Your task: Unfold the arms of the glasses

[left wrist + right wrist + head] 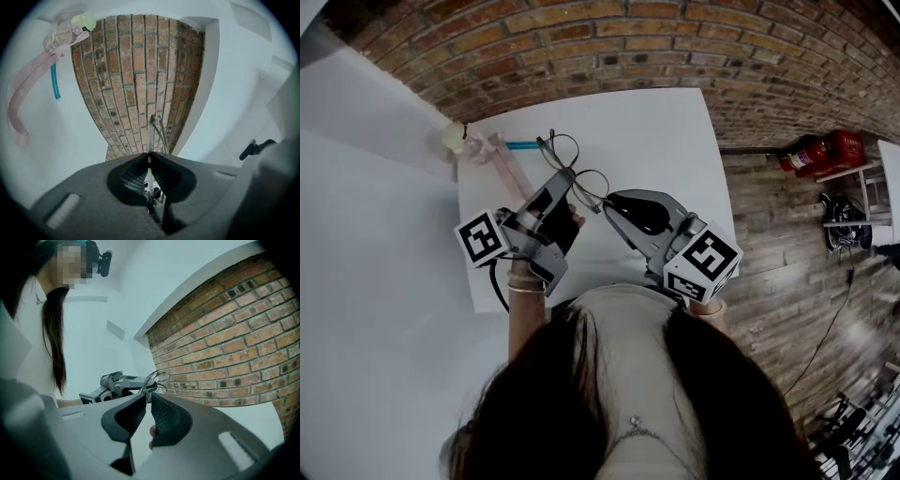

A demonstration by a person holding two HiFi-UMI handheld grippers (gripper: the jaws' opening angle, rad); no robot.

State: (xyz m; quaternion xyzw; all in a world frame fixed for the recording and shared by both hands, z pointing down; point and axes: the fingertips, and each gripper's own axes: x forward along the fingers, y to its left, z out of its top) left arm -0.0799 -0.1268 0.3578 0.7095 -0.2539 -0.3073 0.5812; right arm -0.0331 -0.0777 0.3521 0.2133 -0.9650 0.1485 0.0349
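Thin wire-framed glasses (572, 161) hang in the air above the white table (661, 131), between my two grippers. My left gripper (565, 180) is shut on the frame; in the left gripper view the wire (154, 127) runs up from the closed jaws (148, 158). From the right, my right gripper (604, 202) meets the glasses at one arm. In the right gripper view its jaws (149, 396) are pinched almost together on that thin arm, with the lenses (158, 377) just beyond and the left gripper (112, 383) behind them.
At the table's far left corner lie a pink strap (502, 159) with a pale green cap (453, 138) and a teal stick (521, 145). Red canisters (820, 150) stand on the brick floor to the right. A white wall (366, 216) runs along the left.
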